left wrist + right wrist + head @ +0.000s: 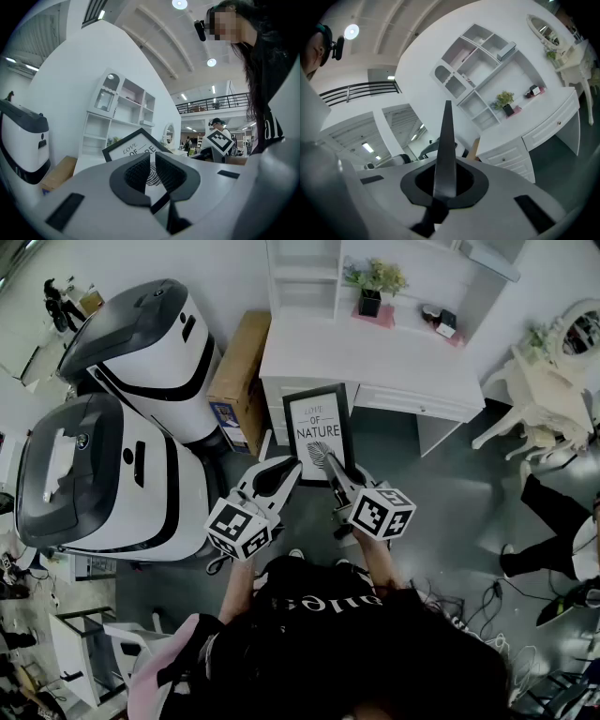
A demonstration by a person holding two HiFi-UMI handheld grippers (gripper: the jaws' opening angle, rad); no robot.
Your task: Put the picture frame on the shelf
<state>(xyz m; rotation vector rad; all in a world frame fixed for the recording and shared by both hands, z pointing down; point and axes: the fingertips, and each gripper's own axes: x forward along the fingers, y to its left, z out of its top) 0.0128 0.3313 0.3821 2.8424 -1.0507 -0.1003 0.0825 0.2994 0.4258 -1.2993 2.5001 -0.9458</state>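
The black picture frame (317,432) with a white print stands upright in the air in front of the white desk (375,362). My right gripper (330,463) is shut on its lower right edge. In the right gripper view the frame (446,154) shows edge-on as a dark blade between the jaws of the right gripper (443,183). My left gripper (292,465) hovers at the frame's lower left, its pads a narrow gap apart with nothing pressed between them. Through the left gripper (151,161) the frame (126,147) shows face-on. The white shelf unit (309,277) rises behind the desk.
Two large white machines (150,343) (84,474) stand at the left, with a cardboard box (239,371) beside the desk. A potted plant (373,282) sits on the shelf unit. A white chair (534,399), a person's legs (553,531) and floor cables (469,606) are at the right.
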